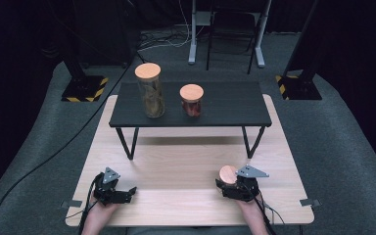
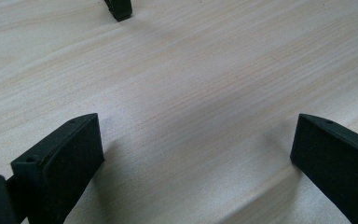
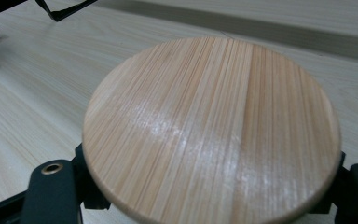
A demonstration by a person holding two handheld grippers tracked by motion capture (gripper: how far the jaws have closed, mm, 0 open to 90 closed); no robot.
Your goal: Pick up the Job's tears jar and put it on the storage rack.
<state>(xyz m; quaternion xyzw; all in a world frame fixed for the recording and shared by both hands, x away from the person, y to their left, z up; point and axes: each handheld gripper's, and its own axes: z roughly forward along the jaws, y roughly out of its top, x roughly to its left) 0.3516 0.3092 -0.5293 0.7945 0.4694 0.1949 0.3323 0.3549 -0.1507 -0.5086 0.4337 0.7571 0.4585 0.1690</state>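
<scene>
**Right claw grips a wooden-lidded jar at the near edge**

The right claw point(image 1: 229, 182) has its jaws drawn in against a small jar point(image 1: 228, 175), one pad on either side just under the round wooden lid point(image 3: 212, 130), so the jar is gripped and stands low on the tabletop point(image 1: 176, 171). Across from it, well apart at the same near edge, the left claw point(image 1: 127, 191) rests with its jaws spread wide and only bare wood between them.

Farther out, beyond both claws, a low black shelf point(image 1: 225, 105) stands on the tabletop. On it stand a tall glass jar point(image 1: 150, 90) and, just beside that, a short jar with red contents point(image 1: 191, 100), both with matching wooden lids.

Judging from this layout, the grasp is made; lifting the held jar and setting it on the shelf with the other two seems to remain.
</scene>
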